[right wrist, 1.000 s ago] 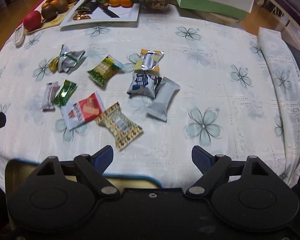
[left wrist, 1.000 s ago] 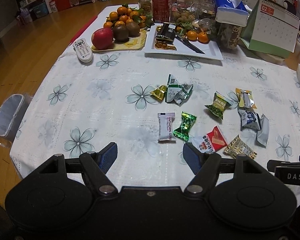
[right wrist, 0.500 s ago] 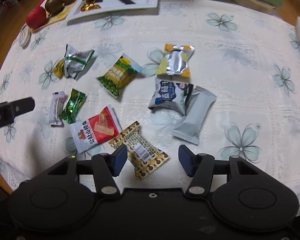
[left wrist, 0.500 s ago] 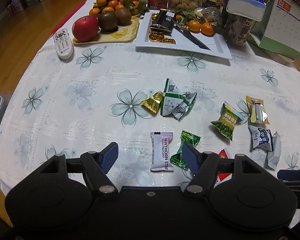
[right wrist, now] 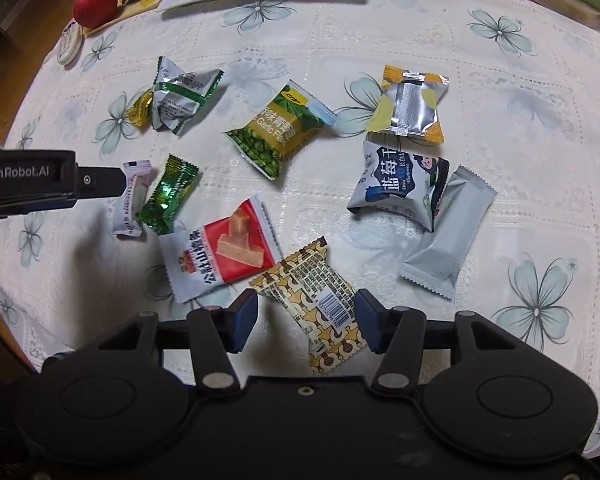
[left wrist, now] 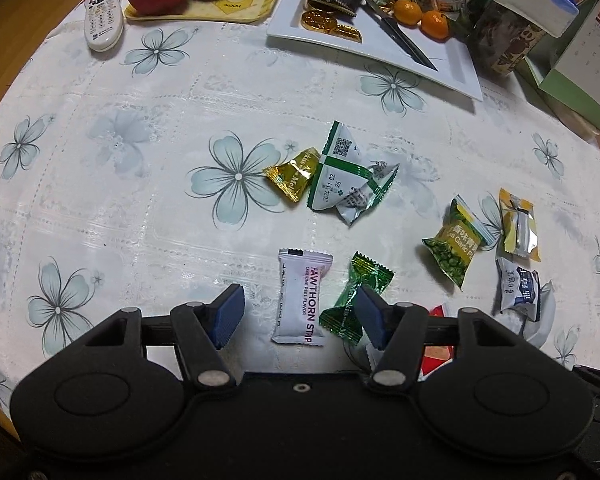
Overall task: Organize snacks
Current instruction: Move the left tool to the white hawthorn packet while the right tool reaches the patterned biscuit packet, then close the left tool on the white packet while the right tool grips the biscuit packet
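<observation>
Left wrist view shows the left gripper [left wrist: 300, 316] open, jaws just narrowing, straddling the white hawthorn strip [left wrist: 302, 298], its long axis running 12 to 6; the green candy [left wrist: 354, 300] touches the 3 o'clock pad. Right gripper [right wrist: 306, 316], half closed, brackets the brown patterned packet [right wrist: 320, 304] without a visible pinch near the tabletop [right wrist: 500, 312] edge.

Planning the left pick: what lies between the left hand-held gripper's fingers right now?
In the left wrist view, the white hawthorn strip packet lies between the left hand-held gripper's open fingers, untouched. The green candy sits against the right finger.
</observation>
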Available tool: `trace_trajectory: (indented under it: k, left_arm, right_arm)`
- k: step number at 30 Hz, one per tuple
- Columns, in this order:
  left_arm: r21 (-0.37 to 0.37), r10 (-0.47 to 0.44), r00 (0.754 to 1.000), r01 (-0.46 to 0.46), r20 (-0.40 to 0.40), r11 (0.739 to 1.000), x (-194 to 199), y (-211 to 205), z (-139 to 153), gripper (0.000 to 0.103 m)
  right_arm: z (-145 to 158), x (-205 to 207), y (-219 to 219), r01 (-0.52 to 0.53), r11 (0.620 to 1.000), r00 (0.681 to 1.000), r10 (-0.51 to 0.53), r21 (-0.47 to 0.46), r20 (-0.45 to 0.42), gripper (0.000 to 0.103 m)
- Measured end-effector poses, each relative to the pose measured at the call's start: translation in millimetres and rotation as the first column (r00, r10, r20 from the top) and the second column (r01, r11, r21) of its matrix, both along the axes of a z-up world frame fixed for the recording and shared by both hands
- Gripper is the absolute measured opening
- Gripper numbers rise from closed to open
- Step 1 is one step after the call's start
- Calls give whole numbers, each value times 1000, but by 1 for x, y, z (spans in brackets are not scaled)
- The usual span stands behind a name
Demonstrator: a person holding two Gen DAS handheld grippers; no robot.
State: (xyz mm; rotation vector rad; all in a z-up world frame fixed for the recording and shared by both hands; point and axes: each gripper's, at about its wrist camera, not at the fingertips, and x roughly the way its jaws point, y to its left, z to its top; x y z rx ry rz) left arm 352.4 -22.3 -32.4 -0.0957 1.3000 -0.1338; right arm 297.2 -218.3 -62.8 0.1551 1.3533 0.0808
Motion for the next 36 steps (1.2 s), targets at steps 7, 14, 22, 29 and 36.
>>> trace_trajectory:
  k: [7, 14, 22, 29, 36]
  left_arm:
    - [20, 27, 998, -25, -56, 999, 7, -3, -19, 63]
    - [11, 40, 998, -39, -54, 999, 9, -1, -22, 64]
    - [-8, 78, 996, -79, -36, 997, 10, 9, -18, 56]
    - [-6, 69, 997, -69, -41, 998, 13, 7, -27, 54]
    - [63, 24, 1000, -23, -14, 998, 9, -10, -31, 49]
  right_arm:
    - [-13, 4, -2, 13, 995, 1000, -13, -94, -4, 57]
    - [-13, 5, 1, 10, 997, 1000, -12, -77, -29, 47]
    - [-11, 0, 0, 9, 997, 999, -12, -70, -47, 36]
    - [-9, 0, -4, 47, 999, 996, -47, -8, -79, 36]
    - [-7, -1, -6, 53, 999, 996, -54, -10, -78, 36]
